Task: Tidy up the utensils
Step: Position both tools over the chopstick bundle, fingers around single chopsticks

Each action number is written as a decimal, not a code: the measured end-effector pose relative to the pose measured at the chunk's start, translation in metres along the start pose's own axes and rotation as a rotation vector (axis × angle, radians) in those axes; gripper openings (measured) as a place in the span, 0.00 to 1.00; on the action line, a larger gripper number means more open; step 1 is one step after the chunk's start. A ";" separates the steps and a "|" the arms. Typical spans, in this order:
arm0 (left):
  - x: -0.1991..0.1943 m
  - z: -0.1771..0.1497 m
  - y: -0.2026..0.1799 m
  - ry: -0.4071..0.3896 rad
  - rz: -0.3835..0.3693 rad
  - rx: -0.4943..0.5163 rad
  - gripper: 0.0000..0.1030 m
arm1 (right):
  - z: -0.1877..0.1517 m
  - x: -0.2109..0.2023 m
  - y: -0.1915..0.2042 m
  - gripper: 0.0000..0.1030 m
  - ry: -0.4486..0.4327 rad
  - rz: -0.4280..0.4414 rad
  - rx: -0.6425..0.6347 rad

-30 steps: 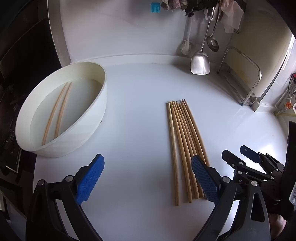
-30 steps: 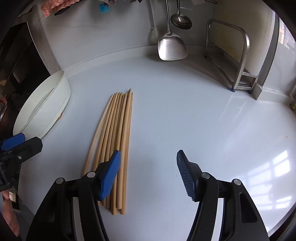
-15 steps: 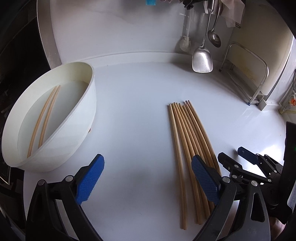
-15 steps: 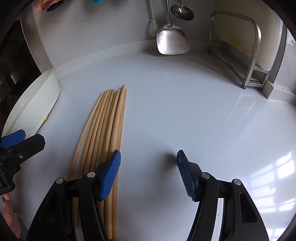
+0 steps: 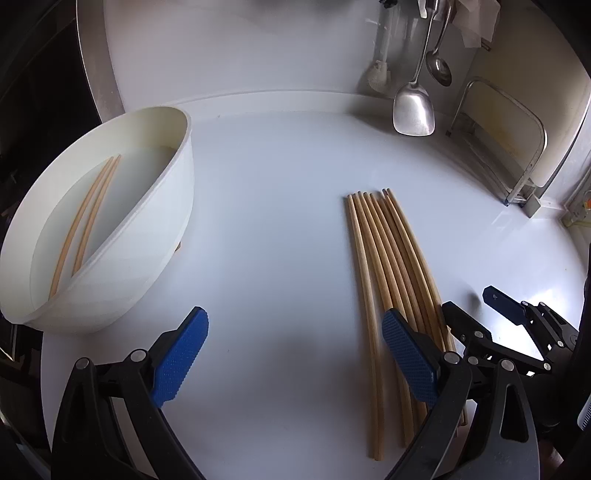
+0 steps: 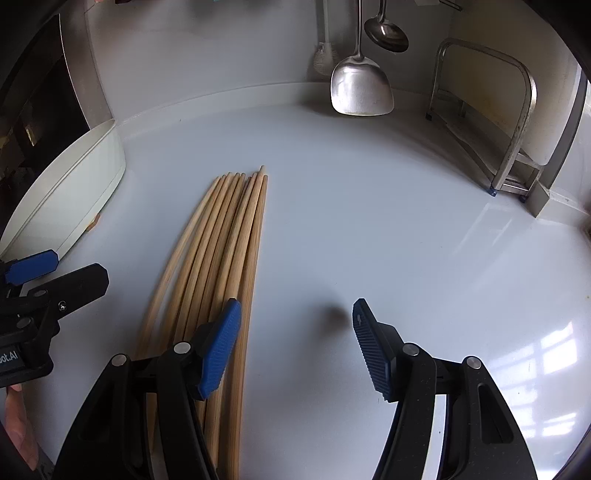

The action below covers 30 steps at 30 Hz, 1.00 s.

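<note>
A bundle of wooden chopsticks (image 5: 391, 280) is lying side by side on the white counter (image 5: 280, 229), their tips pointing toward twelve o'clock. At about nine o'clock from them, well apart, a white basin (image 5: 155, 236) is sitting on the counter, holding two more chopsticks (image 5: 86, 225) in shallow water. The left gripper (image 5: 295, 354) is hovering over bare counter with its blue pads spread wide and nothing between them; its right pad is overlapping the near ends of the bundle in the view, though contact cannot be told. The right gripper (image 6: 295, 343) is hanging at three o'clock of the bundle, jaws spread apart and empty, its left pad just over the outermost stick. At one o'clock, a steel spatula (image 6: 360, 86) and ladle (image 6: 386, 33) are hanging against the back wall, beside a metal rack (image 6: 517, 122).
</note>
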<state>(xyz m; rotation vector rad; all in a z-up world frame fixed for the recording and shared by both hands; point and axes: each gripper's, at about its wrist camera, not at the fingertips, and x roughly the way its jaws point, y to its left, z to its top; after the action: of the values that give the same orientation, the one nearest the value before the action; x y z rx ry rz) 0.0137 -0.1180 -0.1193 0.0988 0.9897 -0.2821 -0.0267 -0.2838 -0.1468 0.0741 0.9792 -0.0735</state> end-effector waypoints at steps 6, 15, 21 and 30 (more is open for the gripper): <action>0.000 -0.002 0.002 0.000 0.003 -0.004 0.91 | -0.001 -0.001 0.003 0.59 -0.005 -0.009 -0.021; 0.002 -0.006 0.002 0.006 0.000 -0.007 0.91 | -0.004 -0.001 0.006 0.58 -0.006 -0.029 -0.036; 0.006 -0.005 -0.002 0.012 -0.006 -0.011 0.91 | -0.001 0.002 0.001 0.58 -0.002 -0.043 -0.039; 0.019 -0.007 -0.010 0.024 0.006 -0.006 0.91 | 0.000 -0.001 -0.024 0.58 -0.018 -0.059 -0.010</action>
<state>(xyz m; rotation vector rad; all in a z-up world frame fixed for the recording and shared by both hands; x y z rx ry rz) 0.0155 -0.1296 -0.1386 0.0998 1.0138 -0.2730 -0.0301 -0.3077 -0.1465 0.0351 0.9641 -0.1233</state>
